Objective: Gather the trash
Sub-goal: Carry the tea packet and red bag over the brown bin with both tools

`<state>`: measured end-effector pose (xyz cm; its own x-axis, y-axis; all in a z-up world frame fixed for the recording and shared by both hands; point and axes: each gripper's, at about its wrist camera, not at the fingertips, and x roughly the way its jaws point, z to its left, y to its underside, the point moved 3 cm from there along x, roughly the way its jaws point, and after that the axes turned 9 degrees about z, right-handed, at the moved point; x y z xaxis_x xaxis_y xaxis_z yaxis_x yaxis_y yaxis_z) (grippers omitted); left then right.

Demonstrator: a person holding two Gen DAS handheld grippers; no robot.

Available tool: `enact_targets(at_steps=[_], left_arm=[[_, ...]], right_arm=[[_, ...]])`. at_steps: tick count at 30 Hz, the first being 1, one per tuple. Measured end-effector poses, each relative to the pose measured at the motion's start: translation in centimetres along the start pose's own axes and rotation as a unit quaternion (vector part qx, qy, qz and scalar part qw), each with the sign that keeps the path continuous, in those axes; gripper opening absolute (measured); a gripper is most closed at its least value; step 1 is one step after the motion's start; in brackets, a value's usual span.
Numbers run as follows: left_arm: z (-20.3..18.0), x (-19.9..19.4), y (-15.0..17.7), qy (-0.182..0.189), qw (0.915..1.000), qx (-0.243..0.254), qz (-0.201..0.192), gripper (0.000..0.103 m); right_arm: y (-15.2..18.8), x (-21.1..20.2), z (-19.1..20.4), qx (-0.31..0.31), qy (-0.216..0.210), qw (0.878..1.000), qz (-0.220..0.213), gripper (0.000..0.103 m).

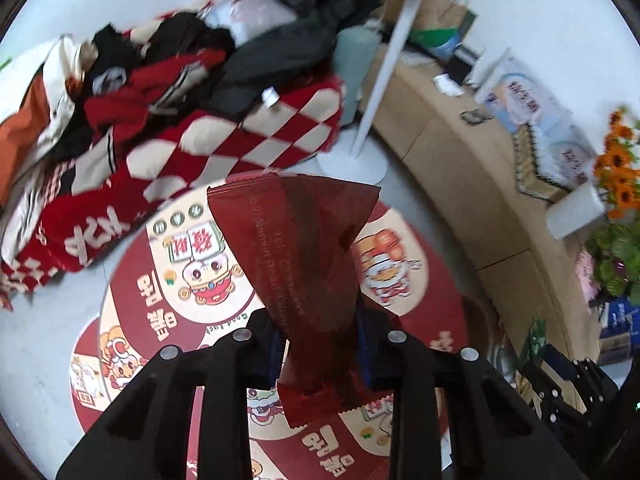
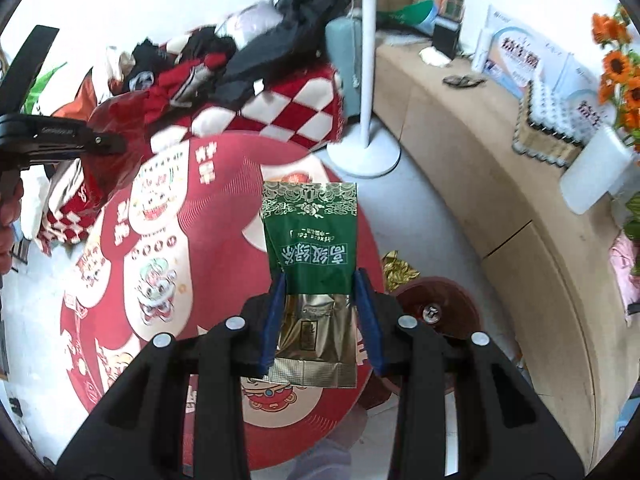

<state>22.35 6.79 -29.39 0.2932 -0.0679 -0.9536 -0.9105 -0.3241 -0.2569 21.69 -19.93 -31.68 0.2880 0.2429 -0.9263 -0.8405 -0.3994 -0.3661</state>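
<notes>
So we've got two fisheye cams, one riding on each handheld gripper, both looking steeply down along the fingers from above the round red table (image 1: pixel 132 304) (image 2: pixel 224 216). They sit side by side facing the same way, so we share the clothes pile (image 1: pixel 168 68) (image 2: pixel 224 60), white pole stand (image 1: pixel 384 64) (image 2: pixel 370 80) and curved beige counter (image 1: pixel 452 152) (image 2: pixel 480 152).

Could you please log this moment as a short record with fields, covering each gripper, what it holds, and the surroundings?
left gripper: shut on red wrapper
right gripper: shut on green tea packet
below: round red table with cartoon prints
behind table: checkered blanket piled with clothes
right side: curved beige counter, orange flowers
floor: white stand
</notes>
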Motion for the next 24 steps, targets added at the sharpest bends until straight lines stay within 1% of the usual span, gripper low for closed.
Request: enact_targets(at_steps=[3,8,13,17,24], left_arm=[[-1.4,-3.5,0.4,0.011,0.9995,0.023,-0.02,0.028],[-3.5,-8.0,1.5,0.03,0.9973,0.052,-0.042,0.028],[-6.1,-12.1,2.3,0.053,0.9926,0.089,-0.064,0.028],[-8.1,-14.4,2.6,0.07,0.988,0.115,-0.076,0.028],[-11.9,-16.7,3.4,0.089,0.9798,0.157,-0.086,0.028]], right_arm=[[-0.3,-2.7,-0.2,0.011,0.012,1.0,-0.016,0.037],[-0.3,-7.2,-1.1,0.03,0.028,0.998,-0.043,0.037],[0.5,-11.2,-2.8,0.057,0.047,0.995,-0.063,0.037],[1.8,-13.8,-4.7,0.081,0.067,0.992,-0.072,0.037],[4.1,-16.2,-7.9,0.112,0.093,0.986,-0.079,0.037]])
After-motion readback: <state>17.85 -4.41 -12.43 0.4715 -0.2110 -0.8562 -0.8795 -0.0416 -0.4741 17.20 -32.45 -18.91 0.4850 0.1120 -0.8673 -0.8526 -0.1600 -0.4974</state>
